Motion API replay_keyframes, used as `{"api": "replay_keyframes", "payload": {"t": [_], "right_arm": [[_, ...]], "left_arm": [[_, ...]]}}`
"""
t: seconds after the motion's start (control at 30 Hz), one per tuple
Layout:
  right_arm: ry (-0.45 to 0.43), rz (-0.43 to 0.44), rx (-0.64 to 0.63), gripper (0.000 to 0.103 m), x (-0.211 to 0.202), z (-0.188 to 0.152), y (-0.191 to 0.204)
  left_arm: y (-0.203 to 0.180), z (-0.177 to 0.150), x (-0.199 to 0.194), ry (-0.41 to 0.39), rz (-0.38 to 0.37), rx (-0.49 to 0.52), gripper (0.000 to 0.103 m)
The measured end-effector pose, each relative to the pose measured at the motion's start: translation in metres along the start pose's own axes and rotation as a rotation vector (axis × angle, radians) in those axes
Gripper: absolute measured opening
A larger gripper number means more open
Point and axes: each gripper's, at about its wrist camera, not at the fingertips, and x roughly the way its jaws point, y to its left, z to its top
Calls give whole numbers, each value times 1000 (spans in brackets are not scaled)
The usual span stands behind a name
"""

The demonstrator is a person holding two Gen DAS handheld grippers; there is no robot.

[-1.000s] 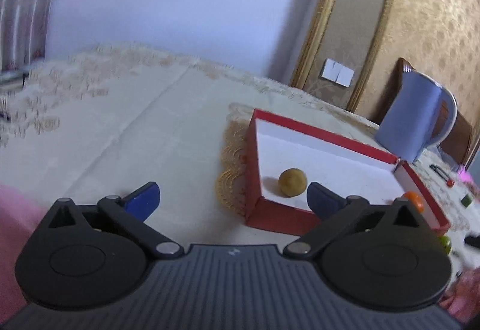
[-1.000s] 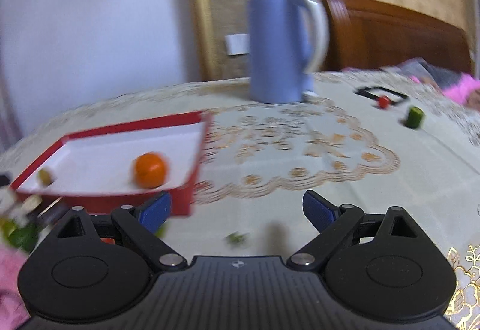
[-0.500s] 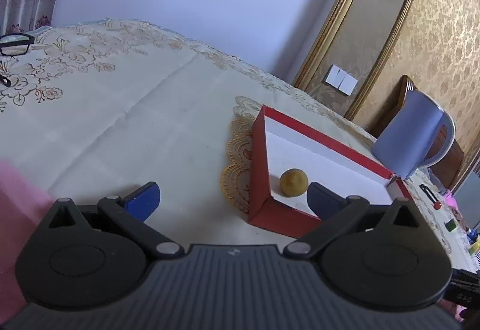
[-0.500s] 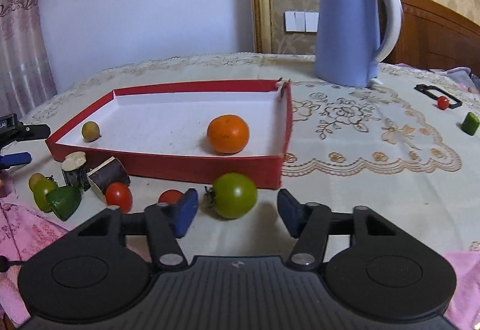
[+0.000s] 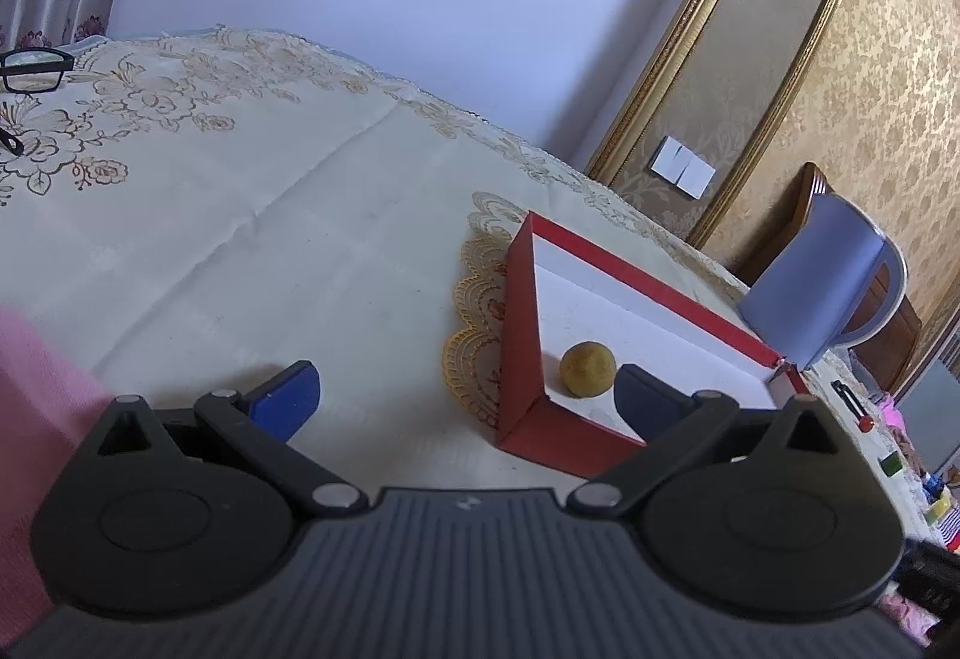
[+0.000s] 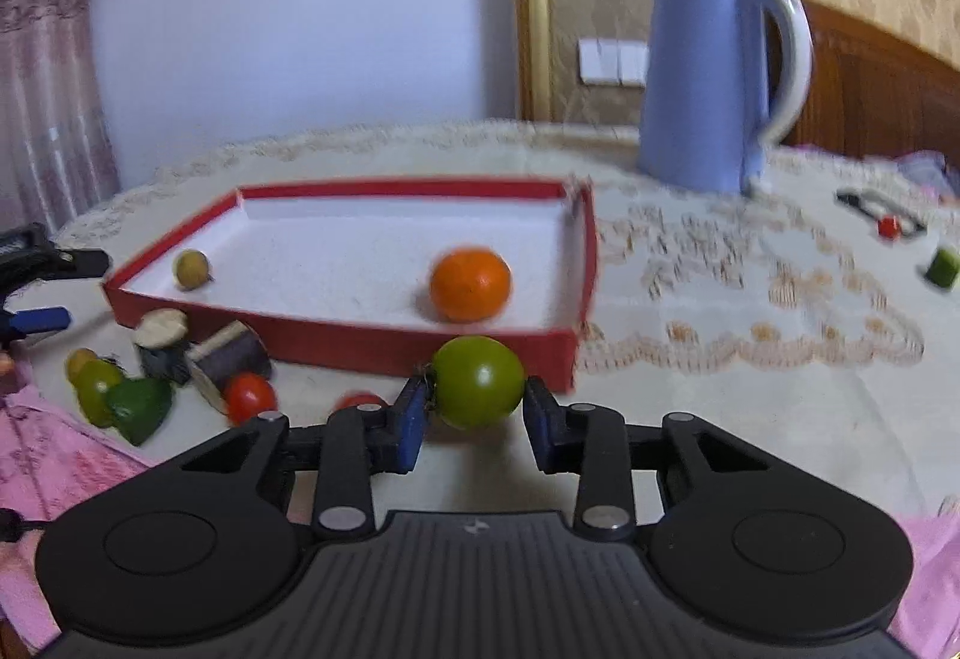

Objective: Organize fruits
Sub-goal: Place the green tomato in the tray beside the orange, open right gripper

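- Writing: no readable brand or label is showing in either view; only a small pale emblem is sitting on each gripper body, too small to read.
- Left gripper (image 5: 465,389): it is hovering low over the cream tablecloth (image 5: 240,215), angled toward the near left corner of the red tray (image 5: 521,335). Its jaws are standing spread wide with nothing between them; the left blue pad is hanging over bare cloth, the right pad over the tray's near wall.
- Small yellow-brown fruit (image 5: 587,368): it is lying inside the red tray, near that same corner, just beyond the right pad.
- Loose pieces (image 6: 144,377): green, yellow and red bits plus two cut dark-skinned chunks are lying outside the red tray, off its near left corner, in the right wrist view.
- Red tomatoes (image 6: 249,396): one is lying just in front of the red tray's near wall; a second is partly hidden behind the gripper's left finger.
- Right gripper (image 6: 477,416): it is held level, just in front of the red tray's near wall, jaws closed in and pinching the green tomato (image 6: 478,382) from both sides.
- Orange (image 6: 470,284): it is resting inside the red tray, toward its right end, directly beyond the green tomato.
- Blue kettle (image 6: 714,83): it is standing upright beyond the red tray's far right corner.
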Motion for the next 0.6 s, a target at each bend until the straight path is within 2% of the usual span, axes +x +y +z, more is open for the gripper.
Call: {"api": "replay_keyframes", "payload": {"t": [0.1, 0.2, 0.4, 0.6], "right_arm": [[-43, 8, -50, 34, -6, 17, 12], [-67, 2, -92, 34, 6, 39, 22], [43, 27, -134, 34, 65, 71, 34], [148, 35, -126, 34, 110, 71, 42]], "left_arm": [[-1, 0, 0, 1, 3, 5, 103], [0, 0, 0, 0, 1, 0, 103], [0, 0, 0, 0, 1, 2, 103], [0, -1, 0, -3, 0, 0, 103]]}}
